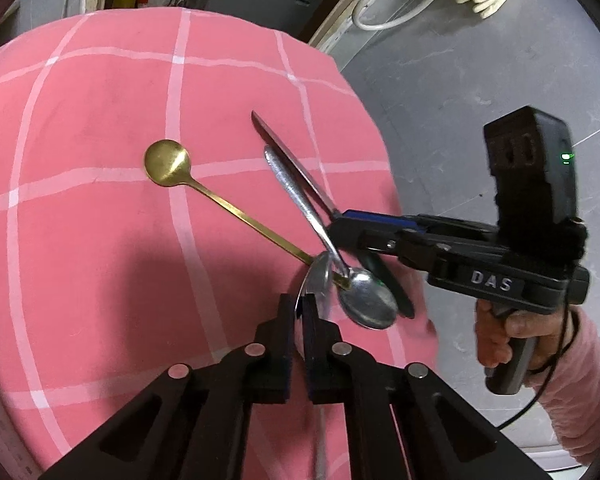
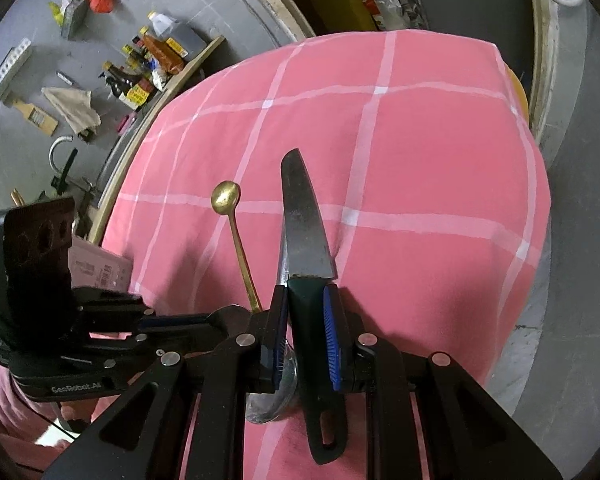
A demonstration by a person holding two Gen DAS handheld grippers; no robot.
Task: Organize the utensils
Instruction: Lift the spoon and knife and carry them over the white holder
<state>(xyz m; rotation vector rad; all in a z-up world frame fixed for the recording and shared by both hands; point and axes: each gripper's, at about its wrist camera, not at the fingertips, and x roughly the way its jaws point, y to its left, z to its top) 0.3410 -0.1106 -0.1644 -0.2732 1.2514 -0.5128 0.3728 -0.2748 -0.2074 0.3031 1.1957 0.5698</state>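
My left gripper [image 1: 300,312] is shut on a silver spoon [image 1: 316,276], held edge-on, with its handle running down out of view. A second silver spoon [image 1: 366,300] lies on the pink checked cloth [image 1: 100,120], its handle crossing the end of a gold spoon [image 1: 166,162]. My right gripper [image 2: 306,320] is shut on the black handle of a knife [image 2: 304,220], blade pointing away over the cloth. In the left wrist view the right gripper [image 1: 340,224] holds the knife [image 1: 284,148] just beside the second spoon. The gold spoon [image 2: 226,196] lies left of the blade.
The cloth-covered table [image 2: 420,160] drops off to grey floor on the right and far sides. Sauce bottles [image 2: 148,64], a rag [image 2: 72,108] and a small carton [image 2: 100,268] sit to the left. A white cable [image 1: 392,0] lies on the floor beyond.
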